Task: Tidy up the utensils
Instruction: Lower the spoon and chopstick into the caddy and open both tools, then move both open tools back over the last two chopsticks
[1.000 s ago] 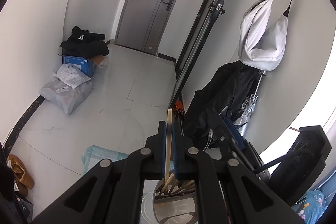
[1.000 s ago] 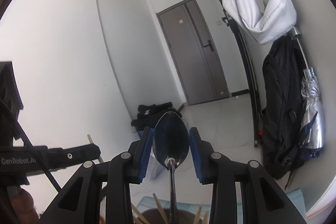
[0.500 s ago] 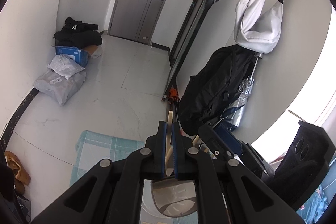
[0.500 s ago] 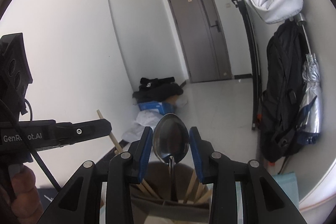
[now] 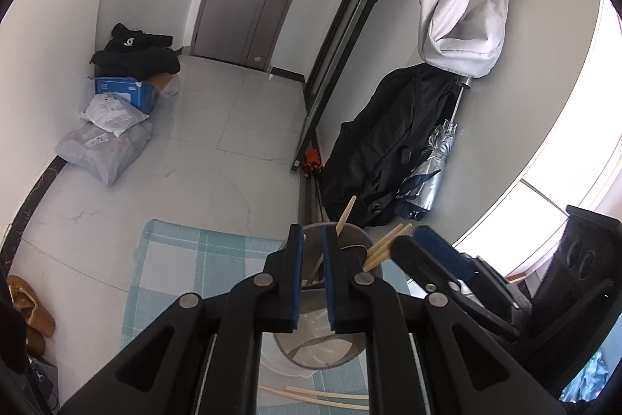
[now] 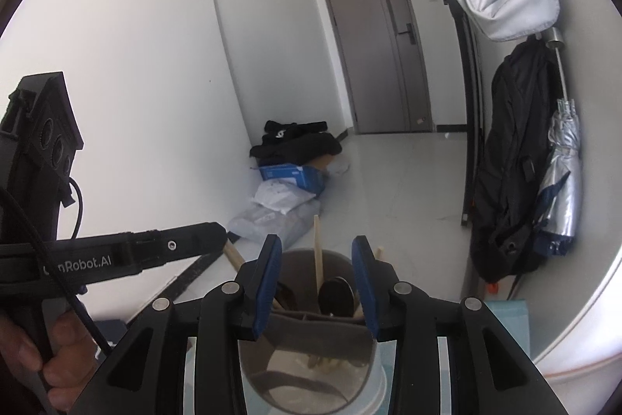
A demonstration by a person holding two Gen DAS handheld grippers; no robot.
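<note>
Right wrist view: the right gripper (image 6: 317, 282) is spread wide and holds nothing, hovering just above the utensil cup (image 6: 307, 345), where the spoon (image 6: 335, 294) and several chopsticks (image 6: 318, 251) stand upright. Over the same cup (image 5: 342, 247), the left gripper (image 5: 312, 282) has its jaws slightly parted and grips nothing. Two loose chopsticks (image 5: 315, 395) lie flat on the checked cloth (image 5: 186, 259) at the tabletop's near edge, their long axis crosswise, directly under the left gripper, which looks better placed to reach them.
</note>
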